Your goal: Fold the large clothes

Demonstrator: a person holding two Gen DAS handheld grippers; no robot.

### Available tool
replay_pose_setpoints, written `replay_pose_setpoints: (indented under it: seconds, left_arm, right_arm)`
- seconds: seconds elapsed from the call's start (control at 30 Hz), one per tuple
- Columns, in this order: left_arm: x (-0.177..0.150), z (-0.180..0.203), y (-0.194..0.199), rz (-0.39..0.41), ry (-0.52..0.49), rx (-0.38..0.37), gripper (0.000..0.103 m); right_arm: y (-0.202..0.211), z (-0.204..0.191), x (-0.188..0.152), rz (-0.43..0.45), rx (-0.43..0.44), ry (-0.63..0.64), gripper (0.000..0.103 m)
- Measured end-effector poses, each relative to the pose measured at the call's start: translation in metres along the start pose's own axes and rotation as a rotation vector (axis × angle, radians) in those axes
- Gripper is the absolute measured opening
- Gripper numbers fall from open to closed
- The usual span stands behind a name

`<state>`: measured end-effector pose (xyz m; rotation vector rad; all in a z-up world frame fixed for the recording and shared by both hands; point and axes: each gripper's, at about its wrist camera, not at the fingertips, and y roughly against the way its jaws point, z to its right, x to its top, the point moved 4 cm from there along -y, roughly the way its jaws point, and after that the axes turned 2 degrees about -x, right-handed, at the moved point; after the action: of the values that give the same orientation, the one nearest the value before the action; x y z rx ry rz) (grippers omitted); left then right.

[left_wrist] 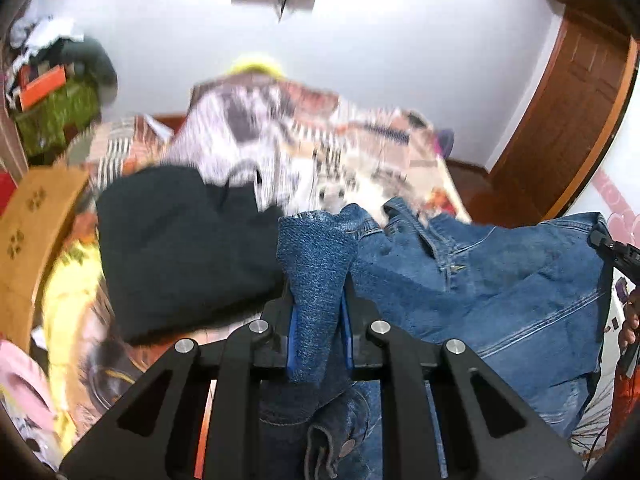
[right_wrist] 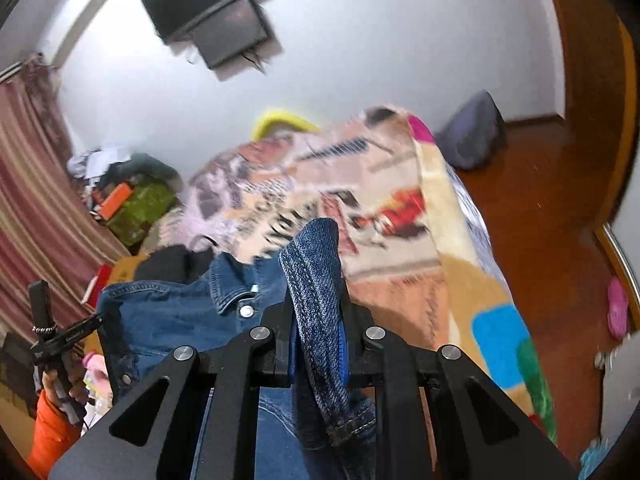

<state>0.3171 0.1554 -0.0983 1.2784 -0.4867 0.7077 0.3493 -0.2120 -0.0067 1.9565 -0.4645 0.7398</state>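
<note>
A blue denim jacket [left_wrist: 500, 280] hangs spread between my two grippers above the bed. My left gripper [left_wrist: 318, 276] is shut on a bunched fold of its fabric, which sticks up past the fingertips. My right gripper [right_wrist: 316, 300] is likewise shut on a thick seamed edge of the denim jacket [right_wrist: 168, 320], whose collar and buttons show to the left. The right gripper [left_wrist: 616, 252] also shows at the far right edge of the left wrist view. The left gripper [right_wrist: 52, 332] appears at the left of the right wrist view, held by a hand with an orange sleeve [right_wrist: 52, 432].
A black garment [left_wrist: 180, 248] lies on the patterned blanket [left_wrist: 360, 152] covering the bed [right_wrist: 380, 208]. A cardboard box [left_wrist: 36, 220] and a clutter pile [right_wrist: 132, 200] stand at the left. A grey bag [right_wrist: 472, 132] sits on the wooden floor [right_wrist: 540, 208], by a wooden door [left_wrist: 560, 120].
</note>
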Motion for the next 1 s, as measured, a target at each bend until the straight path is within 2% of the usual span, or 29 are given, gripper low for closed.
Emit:
replay_pose_setpoints:
  seconds: [0.13,0.3,0.57,0.73,0.83,1.0]
  left_arm:
    - [0.025,-0.001,0.019,0.06,-0.024,0.024,0.016]
    - [0.045,-0.018,0.009,0.073,-0.006,0.066,0.016]
    - [0.03,-0.07,-0.069,-0.043,0.034,0.171,0.017]
    - [0.014,-0.108,-0.116,-0.119,0.114,0.2,0.018]
    - [0.009,-0.114,-0.132,-0.135,0.118,0.218,0.02]
    - [0.0,-0.112,-0.148,-0.162,0.063,0.29,0.025]
  right_arm:
    - [-0.003,-0.019,0.02,0.037,-0.003,0.05,0.013]
    - [-0.031,-0.022,0.038,0.05,-0.022,0.054,0.013]
    - [-0.106,0.015,0.03,-0.062,-0.108,0.016,0.013]
    - [-0.137,0.047,0.016,-0.131,-0.16,-0.035,0.013]
    - [-0.156,0.066,0.004,-0.182,-0.184,-0.059,0.013]
    - [-0.176,0.076,-0.014,-0.236,-0.226,-0.034,0.013]
